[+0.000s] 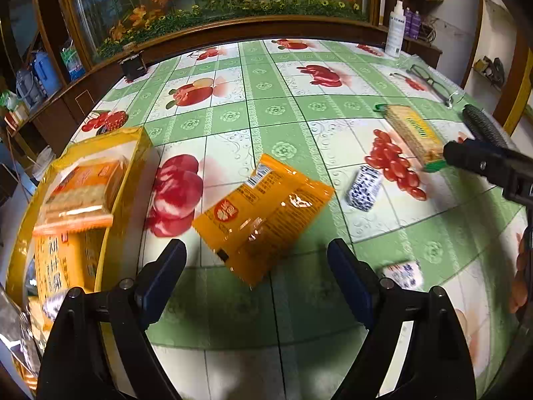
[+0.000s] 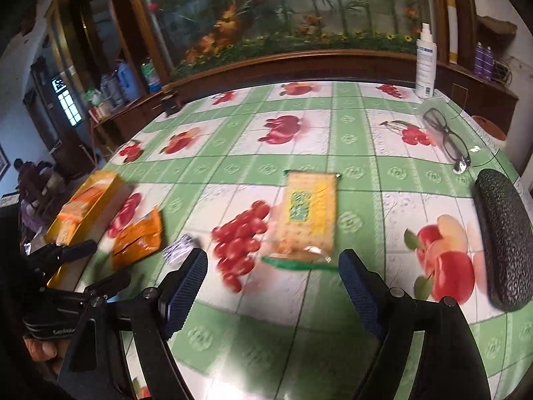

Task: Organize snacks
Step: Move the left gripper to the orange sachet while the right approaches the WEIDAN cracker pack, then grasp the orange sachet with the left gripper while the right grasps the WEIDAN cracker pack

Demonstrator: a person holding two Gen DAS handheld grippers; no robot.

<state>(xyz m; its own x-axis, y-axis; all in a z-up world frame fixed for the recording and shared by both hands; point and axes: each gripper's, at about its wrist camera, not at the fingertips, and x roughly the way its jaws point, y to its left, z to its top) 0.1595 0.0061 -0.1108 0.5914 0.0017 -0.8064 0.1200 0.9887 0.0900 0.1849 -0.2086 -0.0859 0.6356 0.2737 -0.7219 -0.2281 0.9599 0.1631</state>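
My left gripper (image 1: pixel 256 250) is open above the table, with an orange snack bag (image 1: pixel 263 213) lying flat just beyond its fingertips and nothing between the pads. A yellow box (image 1: pixel 133 153) at the left holds cracker packs. My right gripper (image 2: pixel 273 260) is open too. A clear cracker pack with green ends (image 2: pixel 306 220) lies just ahead of it, untouched. Two small blue-and-white packets (image 1: pixel 364 188) (image 1: pixel 403 273) rest on the cloth. From the right wrist, the orange bag (image 2: pixel 138 236), the yellow box (image 2: pixel 83 206) and the left gripper (image 2: pixel 96 266) appear at the left.
The table has a green checked cloth with fruit prints (image 1: pixel 283 106). A black glasses case (image 2: pixel 503 240) and a pair of glasses (image 2: pixel 446 136) lie at the right, with a white spray bottle (image 2: pixel 425 66) at the far edge. A wooden cabinet stands behind.
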